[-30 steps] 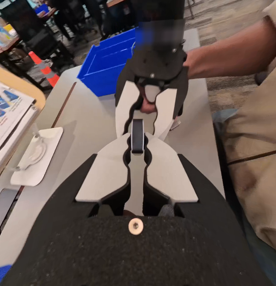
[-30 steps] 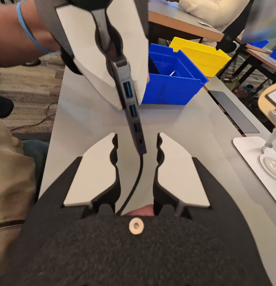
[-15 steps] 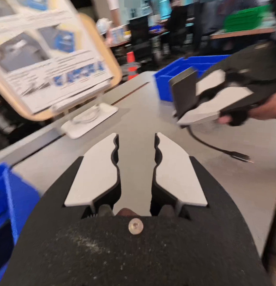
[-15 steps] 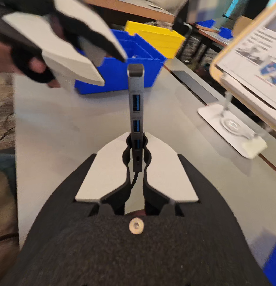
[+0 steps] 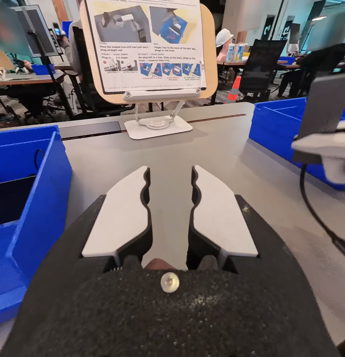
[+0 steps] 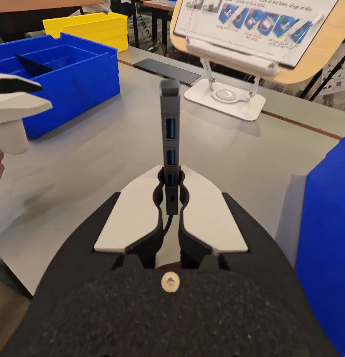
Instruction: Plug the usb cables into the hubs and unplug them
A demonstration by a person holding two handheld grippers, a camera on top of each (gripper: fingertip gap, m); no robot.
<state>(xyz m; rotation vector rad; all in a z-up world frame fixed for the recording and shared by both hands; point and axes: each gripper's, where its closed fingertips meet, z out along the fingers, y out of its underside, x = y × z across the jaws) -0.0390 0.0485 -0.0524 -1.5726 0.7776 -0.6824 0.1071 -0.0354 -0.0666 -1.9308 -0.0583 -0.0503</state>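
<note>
Your right claw (image 6: 170, 173) clamps the lower end of a slim grey metal USB hub (image 6: 170, 123), holding it upright above the grey table (image 6: 245, 158) with its blue ports facing you and its black cable (image 6: 166, 226) trailing down between the fingers. Your left claw (image 5: 170, 170) hangs spread and empty. To plug cleanly, keep the hub steady and bring each plug in square to its port. The blue plastic bin (image 5: 28, 193) on your left shows a dark loop of cable; the blue divided bin (image 6: 57, 63) shows only a black divider.
</note>
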